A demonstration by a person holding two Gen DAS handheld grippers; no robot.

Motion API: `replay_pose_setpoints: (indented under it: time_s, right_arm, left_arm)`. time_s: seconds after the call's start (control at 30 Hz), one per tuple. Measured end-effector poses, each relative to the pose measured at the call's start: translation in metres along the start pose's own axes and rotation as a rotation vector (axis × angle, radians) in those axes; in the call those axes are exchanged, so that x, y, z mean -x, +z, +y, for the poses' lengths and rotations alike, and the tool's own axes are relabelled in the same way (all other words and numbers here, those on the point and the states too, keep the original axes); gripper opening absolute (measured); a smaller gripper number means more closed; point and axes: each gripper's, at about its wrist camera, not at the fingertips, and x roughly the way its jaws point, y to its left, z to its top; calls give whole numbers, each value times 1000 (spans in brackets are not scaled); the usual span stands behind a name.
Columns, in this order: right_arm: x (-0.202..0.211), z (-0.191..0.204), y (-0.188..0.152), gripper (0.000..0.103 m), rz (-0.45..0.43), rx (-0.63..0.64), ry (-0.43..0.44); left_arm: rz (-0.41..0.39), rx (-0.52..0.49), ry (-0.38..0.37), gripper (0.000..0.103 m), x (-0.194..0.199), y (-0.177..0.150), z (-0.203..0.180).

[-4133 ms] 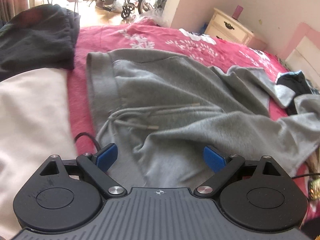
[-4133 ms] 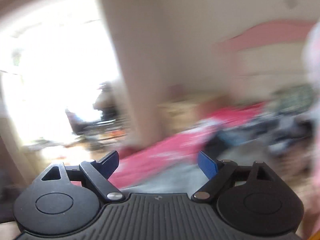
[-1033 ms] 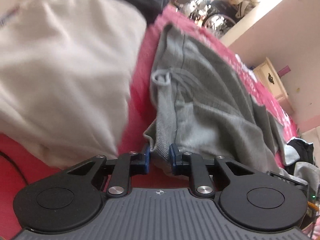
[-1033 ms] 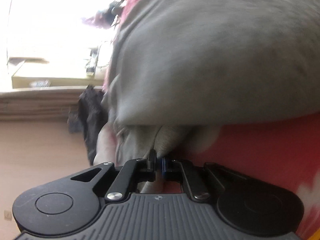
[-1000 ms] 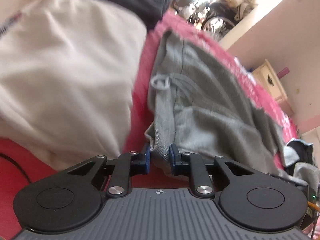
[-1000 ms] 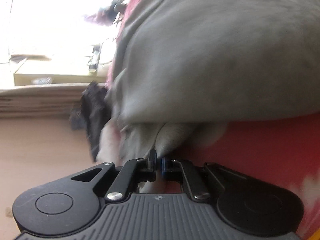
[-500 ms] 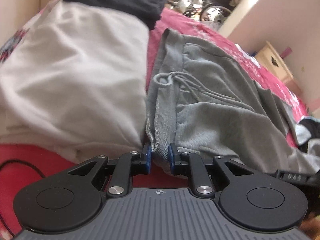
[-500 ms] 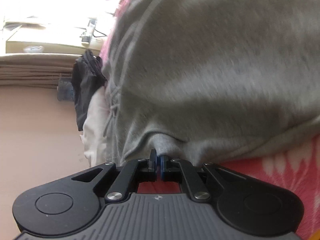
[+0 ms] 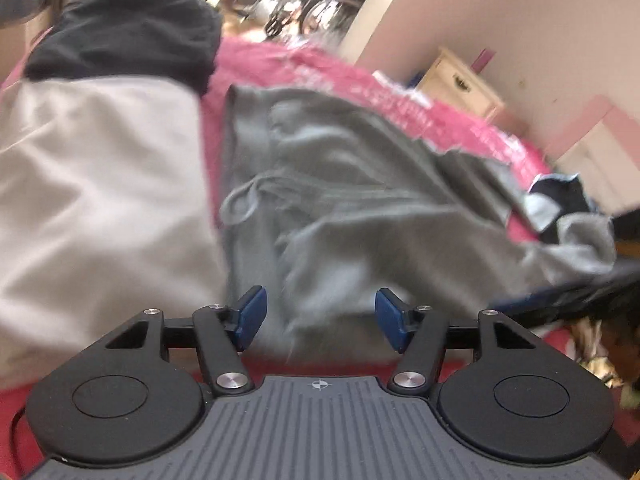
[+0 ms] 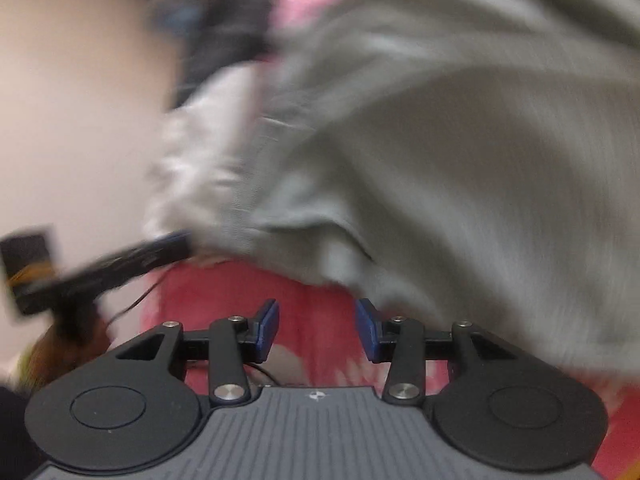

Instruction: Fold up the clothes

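Pink bedding with a white pattern (image 9: 404, 116) covers the bed, and clothes lie spread over most of it. Beyond the far edge of the bed a cream bedside cabinet (image 9: 460, 84) stands against a pale wall, and bright daylight washes out the doorway at the far end of the room.

Grey sweatpants (image 9: 340, 200) lie across the middle of the bed, waistband toward the left edge, with the drawstring (image 9: 244, 204) looped loosely on top. Just beside the waistband, touching it, sits a cream garment (image 9: 96, 200), and a black garment (image 9: 124, 36) is piled at the far left corner against it. Toward the right edge another dark piece of clothing (image 9: 560, 196) lies by the trouser legs.

The left gripper (image 9: 318, 316) hangs over the near part of the sweatpants, its blue pads (image 9: 250, 314) parted and the jaws opening; grey cloth lies below the gap but neither pad presses on it.

From the right wrist view everything is blurred. The right gripper (image 10: 316, 330) is above bare pink bedding (image 10: 316, 312) at the near edge, its jaws opening too, with nothing between them. A fold of the grey sweatpants (image 10: 440, 160) bulges just beyond its right finger; whether it touches I cannot tell.
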Motion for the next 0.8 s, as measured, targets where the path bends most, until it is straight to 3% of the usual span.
replay_pose_setpoints:
  time_s: [0.07,0.1,0.17,0.2,0.33,0.47,0.7,0.73,0.8]
  right_arm:
    - [21,13,32,57,-56,147,-14]
    - [22,16,53,74,-87,211,-45]
    - [26,23,94,92,-150,339,-108]
    - [28,26,115,94,-182,403,-140]
    - [-16,3,204,94,-135,439,-247]
    - [-67,-27,259,94,-57,477,-324]
    - [-148,-62,288,93,167,514,-406]
    - [-154,-63,285,89,192,527,-419]
    - [-159,-57,280,71,192,578,-450]
  left_arm:
    - [10,28,-21,60,-25,6,-2]
    - [16,43,-32,60,-38,9,-4]
    - [33,70,-56,60,-55,9,-3]
    - [39,74,-59,60,-64,10,-4]
    - [26,82,-55,60,-77,11,1]
    - [19,103,-67,60,-85,16,12]
    - [34,138,-96,60,-102,22,24]
    - [34,141,-98,60,-104,21,25]
    - [29,151,-102,60,-107,18,27]
